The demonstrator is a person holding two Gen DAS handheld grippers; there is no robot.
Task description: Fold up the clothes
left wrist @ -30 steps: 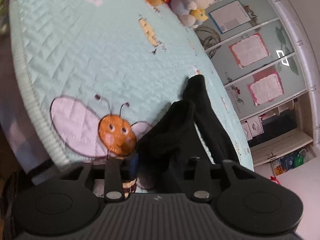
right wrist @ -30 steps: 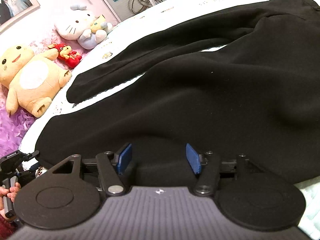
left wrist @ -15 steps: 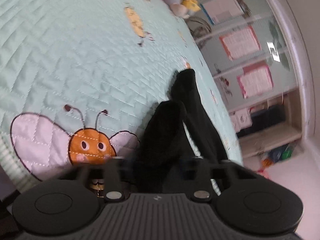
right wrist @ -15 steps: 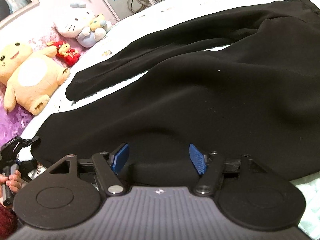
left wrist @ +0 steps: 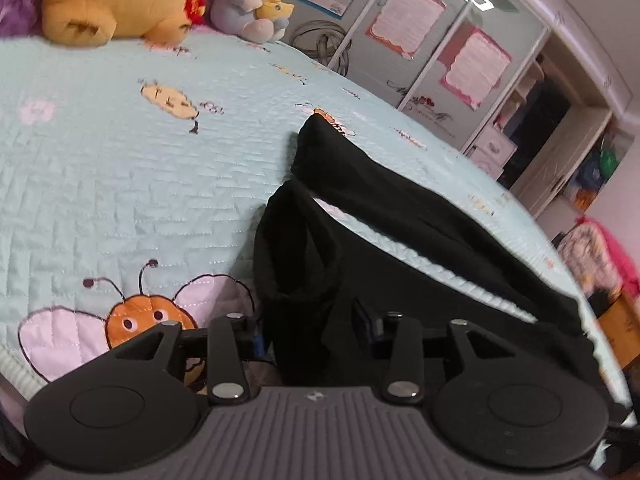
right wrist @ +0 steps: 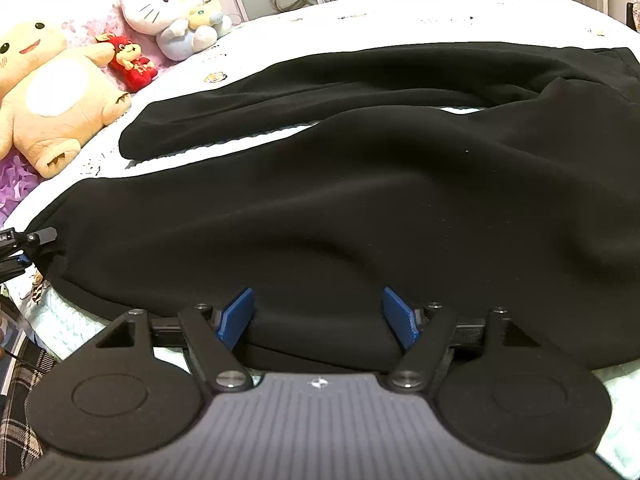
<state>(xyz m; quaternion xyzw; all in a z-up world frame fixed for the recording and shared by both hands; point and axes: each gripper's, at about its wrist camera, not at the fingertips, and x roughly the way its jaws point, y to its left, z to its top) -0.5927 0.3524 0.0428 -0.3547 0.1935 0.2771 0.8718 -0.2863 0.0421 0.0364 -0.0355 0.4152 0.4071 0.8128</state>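
Opening both: left gripper [left wrist: 310, 334] parting around the trousers [right wrist: 360, 200] cuff, right gripper [right wrist: 318, 314] spreading wide over the trouser edge, pads clear.

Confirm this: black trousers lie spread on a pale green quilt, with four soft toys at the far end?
Not quite: the right wrist view shows three soft toys, not four. The black trousers do lie spread on the pale green quilt.
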